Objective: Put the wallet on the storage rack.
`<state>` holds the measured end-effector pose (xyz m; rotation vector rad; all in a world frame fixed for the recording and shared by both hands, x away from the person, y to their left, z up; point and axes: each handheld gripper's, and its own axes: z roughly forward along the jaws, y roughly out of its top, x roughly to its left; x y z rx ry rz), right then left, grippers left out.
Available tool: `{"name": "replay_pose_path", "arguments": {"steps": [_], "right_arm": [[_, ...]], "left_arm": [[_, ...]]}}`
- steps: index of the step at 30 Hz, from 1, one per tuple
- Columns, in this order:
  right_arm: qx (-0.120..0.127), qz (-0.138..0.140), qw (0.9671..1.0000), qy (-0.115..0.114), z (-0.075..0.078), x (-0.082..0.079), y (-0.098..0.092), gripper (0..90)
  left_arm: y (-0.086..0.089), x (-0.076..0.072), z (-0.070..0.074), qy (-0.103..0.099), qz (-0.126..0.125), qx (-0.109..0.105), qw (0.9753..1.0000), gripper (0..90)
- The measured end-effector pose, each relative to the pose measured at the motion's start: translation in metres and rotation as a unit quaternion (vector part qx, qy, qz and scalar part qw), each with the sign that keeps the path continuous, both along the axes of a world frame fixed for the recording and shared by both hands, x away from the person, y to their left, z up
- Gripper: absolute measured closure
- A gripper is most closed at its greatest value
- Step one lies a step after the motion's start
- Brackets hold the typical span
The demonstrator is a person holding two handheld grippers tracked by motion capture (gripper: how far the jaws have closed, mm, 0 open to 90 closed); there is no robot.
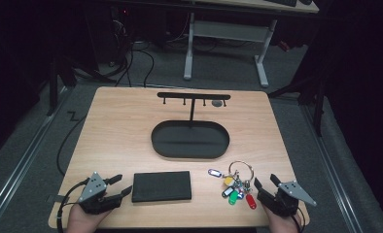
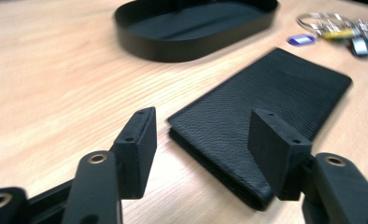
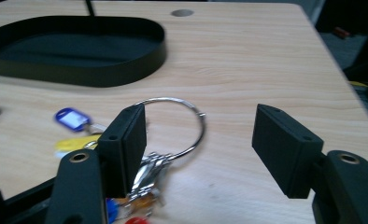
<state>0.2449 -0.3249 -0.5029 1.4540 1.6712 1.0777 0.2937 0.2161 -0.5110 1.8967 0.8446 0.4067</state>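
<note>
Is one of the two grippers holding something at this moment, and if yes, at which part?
Nothing is held. The left gripper is open, fingers apart before the black wallet. The right gripper is open near the key ring.

Black wallet (image 1: 162,186), black oval tray (image 1: 190,140), blue, yellow, green, red key tags (image 1: 234,189), pale wood table (image 1: 121,131)

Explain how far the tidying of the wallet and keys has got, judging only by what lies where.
Nothing looks done yet: the oval tray holds nothing, and its hook rack is bare. In hand: the left claw is open, aimed at the black wallet lying flat on the table; the right claw is open over the key bunch. Left, probably: grasping both and moving them to the tray or hooks.
</note>
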Motion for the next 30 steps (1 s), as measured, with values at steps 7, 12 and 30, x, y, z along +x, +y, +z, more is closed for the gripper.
{"name": "replay_pose_path", "arguments": {"steps": [7, 12, 30], "right_arm": [[-0.012, 0.008, 0.9998, 0.012, -0.010, 0.004, -0.002, 35.9], [-0.008, 0.006, 1.0000, -0.002, -0.009, 0.003, -0.006, 36.5], [-0.004, 0.027, 0.9996, -0.002, -0.009, 0.008, -0.005, 37.5]], "left_arm": [[-0.008, 0.005, -0.007, 0.018, -0.012, 0.038, 0.9990, 47.2], [-0.014, 0.001, -0.008, 0.000, -0.010, 0.063, 0.9979, 55.2], [-0.021, -0.013, -0.011, 0.002, -0.025, 0.126, 0.9917, 90.0]]}}
